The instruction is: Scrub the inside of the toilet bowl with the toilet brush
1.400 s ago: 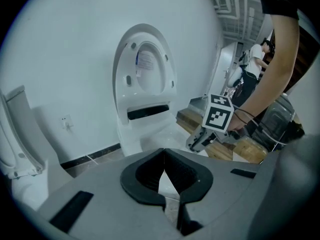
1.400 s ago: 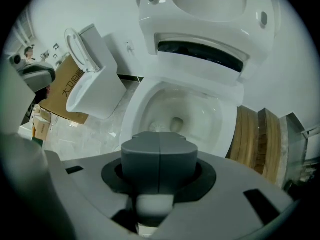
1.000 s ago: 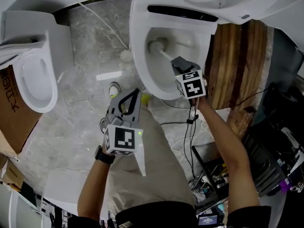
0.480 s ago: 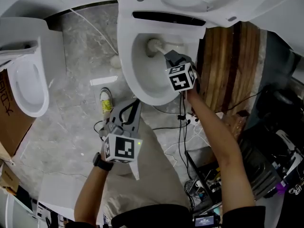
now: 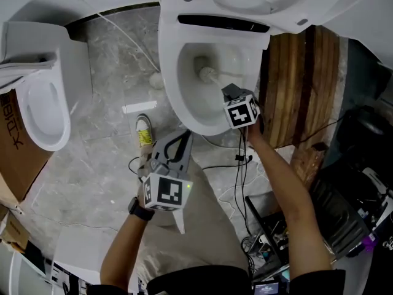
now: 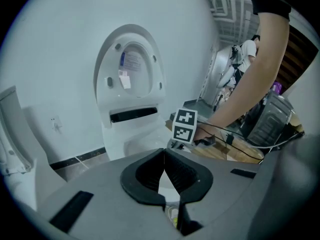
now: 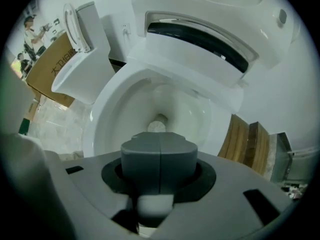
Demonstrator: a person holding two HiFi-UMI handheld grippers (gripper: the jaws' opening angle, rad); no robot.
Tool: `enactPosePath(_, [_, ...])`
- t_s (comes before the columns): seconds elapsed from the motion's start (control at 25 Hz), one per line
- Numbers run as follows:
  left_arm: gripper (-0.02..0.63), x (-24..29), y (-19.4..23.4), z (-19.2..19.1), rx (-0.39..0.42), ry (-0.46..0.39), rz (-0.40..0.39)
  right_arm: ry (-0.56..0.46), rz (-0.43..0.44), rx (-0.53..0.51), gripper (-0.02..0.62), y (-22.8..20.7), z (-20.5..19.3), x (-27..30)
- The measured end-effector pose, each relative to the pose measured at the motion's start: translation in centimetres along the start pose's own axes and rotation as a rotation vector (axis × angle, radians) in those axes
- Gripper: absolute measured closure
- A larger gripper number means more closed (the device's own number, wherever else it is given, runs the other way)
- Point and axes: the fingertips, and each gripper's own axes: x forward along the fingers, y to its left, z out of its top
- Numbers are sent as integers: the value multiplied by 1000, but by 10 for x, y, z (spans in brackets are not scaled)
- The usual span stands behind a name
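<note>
The white toilet bowl stands open with its seat and lid raised. A white toilet brush has its head down inside the bowl, near the drain, and its handle slants up to my right gripper, which is shut on it. In the right gripper view the brush head shows beyond the gripper and the bowl rim curves around it. My left gripper hangs in front of the bowl over my leg, shut on nothing. The left gripper looks toward the toilet.
A second toilet stands at the left beside a cardboard box. A wooden panel is right of the bowl. Cables trail across the marble floor toward black equipment. A shoe is near the bowl's foot.
The brush head has slid a little toward the near side of the bowl, with the right gripper following. The left gripper stays shut in front of the bowl.
</note>
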Motion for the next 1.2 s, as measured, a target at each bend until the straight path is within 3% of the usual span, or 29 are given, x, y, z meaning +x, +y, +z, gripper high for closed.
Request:
enactPosePath(0.24, [588, -11, 7, -26, -36, 25, 11, -21, -42, 44, 437, 20, 4, 42])
enactPosePath(0.44, [588, -16, 23, -46, -42, 35, 32, -18, -99, -32, 437, 14, 25, 81])
enactPosePath(0.56, [588, -21, 25, -55, -51, 40, 37, -40, -135, -72, 437, 14, 30, 81])
enactPosePath(0.68, [588, -33, 30, -57, -64, 43, 50, -36, -124, -33, 437, 19, 27, 63])
enactPosePath(0.88, [588, -77, 28, -24, -57, 32, 60, -1, -48, 84, 437, 38, 1, -2])
enactPosePath(1.08, [588, -137, 19, 36, 55, 4, 49, 99, 31, 226, 437, 58, -46, -75])
enactPosePath(1.16, [588, -165, 12, 59, 99, -9, 24, 161, 28, 325, 437, 74, -76, -116])
enactPosePath(1.2, [588, -179, 11, 71, 136, -22, 17, 138, 55, 393, 437, 86, -78, -135])
